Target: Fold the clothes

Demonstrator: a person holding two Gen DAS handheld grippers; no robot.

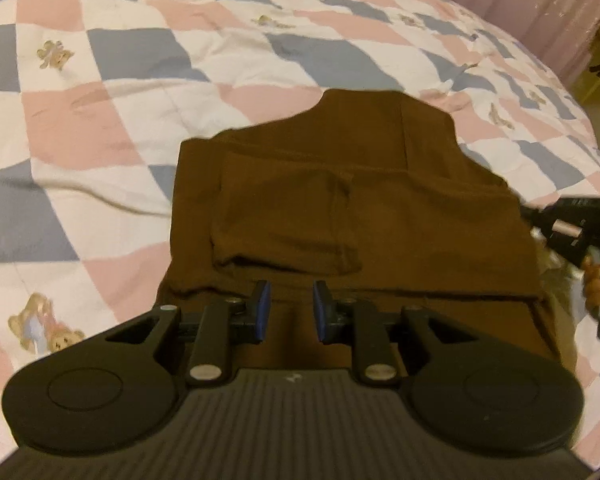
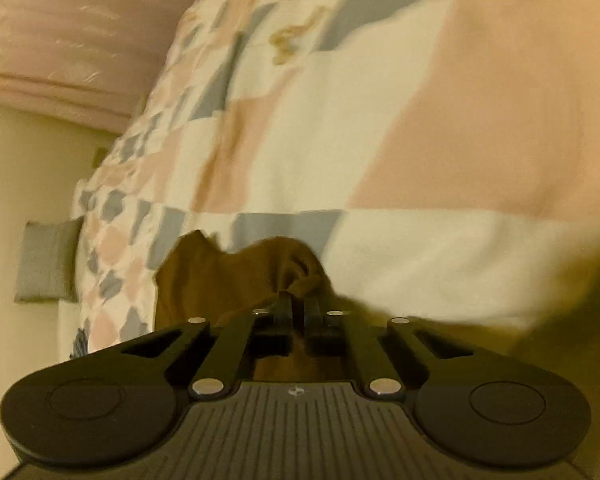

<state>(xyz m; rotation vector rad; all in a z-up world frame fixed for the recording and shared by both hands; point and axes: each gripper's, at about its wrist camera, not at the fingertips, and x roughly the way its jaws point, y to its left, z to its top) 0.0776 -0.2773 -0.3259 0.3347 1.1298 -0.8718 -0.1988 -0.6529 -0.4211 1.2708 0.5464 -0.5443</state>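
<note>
On the bed (image 1: pixel 120 120), the brown garment (image 1: pixel 340 200) is clamped at its right edge by the right tool (image 2: pixel 298 300); the left tool (image 1: pixel 290 312), jaws apart and empty, is positioned above the near hem.

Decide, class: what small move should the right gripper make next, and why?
Probably carry the pinched edge across the brown garment. The right gripper is shut on a bunched fold, while the left gripper hangs open above the cloth, holding nothing.

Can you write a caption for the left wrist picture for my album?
Left gripper, jaws apart, above a brown garment on a checkered quilt.
</note>
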